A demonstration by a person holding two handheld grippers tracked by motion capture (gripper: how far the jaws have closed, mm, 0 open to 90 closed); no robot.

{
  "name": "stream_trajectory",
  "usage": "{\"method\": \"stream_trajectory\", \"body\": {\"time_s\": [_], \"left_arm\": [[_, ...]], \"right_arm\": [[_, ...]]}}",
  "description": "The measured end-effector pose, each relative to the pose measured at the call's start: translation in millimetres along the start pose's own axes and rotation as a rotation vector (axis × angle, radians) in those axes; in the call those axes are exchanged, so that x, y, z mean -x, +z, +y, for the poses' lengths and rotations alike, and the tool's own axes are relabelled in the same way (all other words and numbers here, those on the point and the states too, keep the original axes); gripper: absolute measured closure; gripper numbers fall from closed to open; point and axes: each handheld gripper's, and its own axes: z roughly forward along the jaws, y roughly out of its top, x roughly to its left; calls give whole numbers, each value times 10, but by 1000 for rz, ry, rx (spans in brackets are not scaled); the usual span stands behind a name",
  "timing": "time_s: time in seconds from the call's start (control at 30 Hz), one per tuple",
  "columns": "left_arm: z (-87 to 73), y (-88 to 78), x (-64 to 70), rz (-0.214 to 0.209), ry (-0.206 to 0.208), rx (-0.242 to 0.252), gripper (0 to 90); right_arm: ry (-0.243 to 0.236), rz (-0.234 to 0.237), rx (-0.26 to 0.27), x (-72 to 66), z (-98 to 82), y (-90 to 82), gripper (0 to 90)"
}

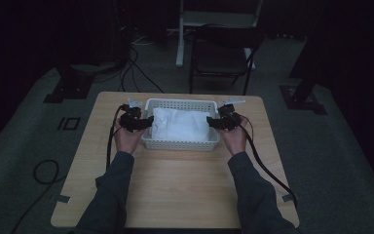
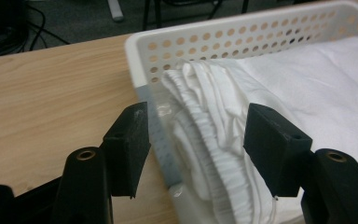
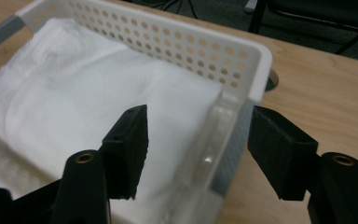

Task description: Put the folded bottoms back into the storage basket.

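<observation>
While both hands rest at the short ends of the white perforated basket [image 1: 181, 144], the left gripper [image 1: 143, 123] sits at the basket's left end and the right gripper [image 1: 214, 122] at its right end, each pointing inward toward the folded white cloth [image 1: 181, 124] that lies inside. The basket stands on the far half of the wooden table [image 1: 175, 185].

Seen in the left gripper view, the left gripper [image 2: 193, 149] has its jaws parted to a moderate gap and straddles the basket's end wall [image 2: 161, 140]: one jaw is outside, over the tabletop [image 2: 46, 102], and the other is inside, above the cloth. Between the jaws lie the wall and the bunched, ribbed edge of the cloth [image 2: 205, 140]. Neither pad presses on wall or cloth; there is clear space on both sides.

Seen in the right gripper view, the right gripper [image 3: 198, 149] also straddles the basket's end wall [image 3: 228, 140], with one jaw inside over the flat surface of the cloth [image 3: 74, 107] and the other outside over the table [image 3: 326, 88]. Its jaws stand apart as well, and the wall between them is not pinched. The cloth stays within the basket, lying below and beside the inner jaw, gripped by nothing.
</observation>
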Motion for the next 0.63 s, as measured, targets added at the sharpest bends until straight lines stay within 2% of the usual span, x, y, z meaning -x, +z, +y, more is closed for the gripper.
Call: {"method": "stream_trajectory", "body": {"time_s": [0.2,0.4,0.47,0.63], "left_arm": [[-148,-77,-84,16,-16,10,400],[-325,-81,-115,40,-36,18,399],[-373,-90,-148,47,-53,19,399],[-423,-123,-228,66,-69,22,397]], "right_arm": [[-3,-13,-8,91,-217,-64,399],[-6,-33,-3,138,-417,-103,412],[-7,-51,-1,150,-467,-118,419],[5,-58,-2,202,-536,-131,417]]}}
